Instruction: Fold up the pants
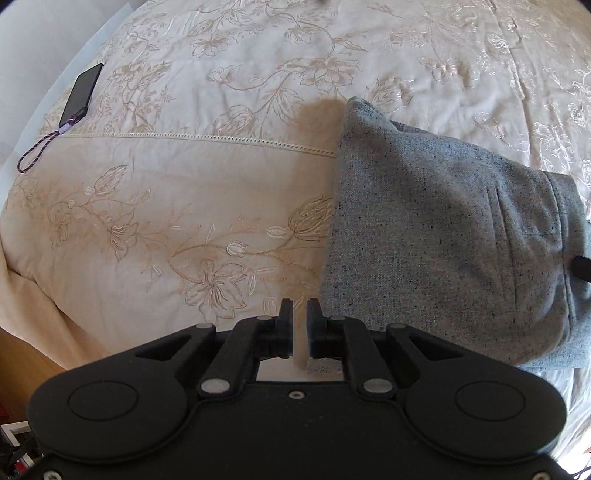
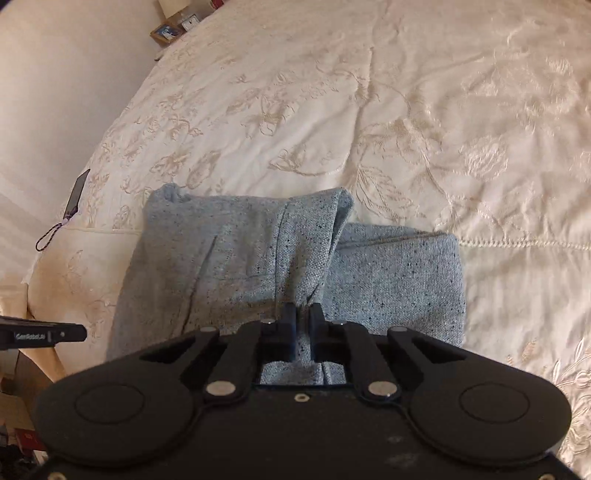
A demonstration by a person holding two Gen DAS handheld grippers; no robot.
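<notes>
While the grey speckled pants lie in a folded bundle on the cream embroidered bedspread, the right gripper has its jaws closed to a narrow slot around a raised pleat of the fabric, which runs up between the two fingers from the near edge of the bundle. From the right wrist view, a fold of the cloth stands up from that pinch toward a rounded corner, and a flatter layer of the same garment spreads beneath it to the right. The left gripper sits just beside the left edge of the pants, its jaws drawn nearly together with only a thin gap between them; nothing is held there, and only the bedspread shows through the gap. In the left wrist view the tip of the other tool appears as a dark shape at the right edge of the garment. A dark phone with a braided wrist cord rests near the far left edge of the bed, well apart from the pants. At the top left of the right wrist view, a small framed picture stands beyond the bed; no container can be made out in either view.
</notes>
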